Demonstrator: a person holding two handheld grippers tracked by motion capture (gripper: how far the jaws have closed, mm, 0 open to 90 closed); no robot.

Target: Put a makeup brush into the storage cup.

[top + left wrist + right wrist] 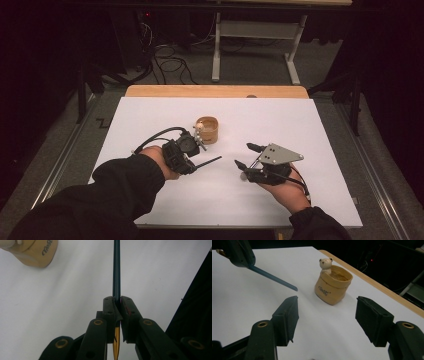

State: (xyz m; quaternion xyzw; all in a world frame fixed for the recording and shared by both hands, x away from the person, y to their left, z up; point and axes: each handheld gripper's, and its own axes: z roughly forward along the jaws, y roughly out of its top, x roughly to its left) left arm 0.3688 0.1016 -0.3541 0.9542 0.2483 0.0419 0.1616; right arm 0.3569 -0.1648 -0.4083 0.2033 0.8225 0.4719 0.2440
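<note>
While the high view looks down on the white table, the left gripper pinches a thin dark pen that juts level toward the right gripper, just in front of a tan bag-shaped pot. That right gripper hangs with jaws apart and nothing between them.

From the left gripper view, the jaws are clamped tight on the pen, whose shaft is dark teal above the pads and golden below; the pot sits at upper left.

From the right gripper view, the jaws stand well apart over bare table, and the pot carries a small white bear figure on its rim and dark lettering too small to read.
</note>
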